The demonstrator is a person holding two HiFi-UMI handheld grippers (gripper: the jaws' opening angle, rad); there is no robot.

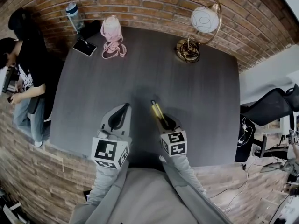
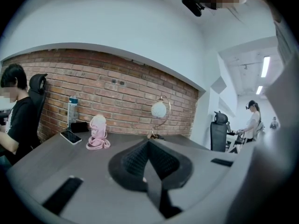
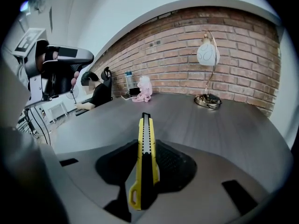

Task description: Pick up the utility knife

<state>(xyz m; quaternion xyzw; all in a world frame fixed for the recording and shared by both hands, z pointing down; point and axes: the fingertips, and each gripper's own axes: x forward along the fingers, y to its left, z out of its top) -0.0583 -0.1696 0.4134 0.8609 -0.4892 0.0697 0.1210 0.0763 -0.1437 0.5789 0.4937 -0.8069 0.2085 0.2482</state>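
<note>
We see only the front of the utility knife (image 1: 156, 109) from above; its rear is hidden inside the right hand-held gripper (image 1: 164, 121). The person (image 1: 28, 64) by the desk's (image 1: 187, 92) left edge is cut off.

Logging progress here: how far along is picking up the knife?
Done: the right claw is shut on the knife, which looks lifted off the table. In hand: the knife only; the left claw is shut, empty. Left: nothing more that I can see.

place: office | signs: office chair (image 2: 218, 130), seated person (image 2: 21, 120), strip ceiling lights (image 2: 265, 66), brick wall (image 1: 154, 6)
</note>
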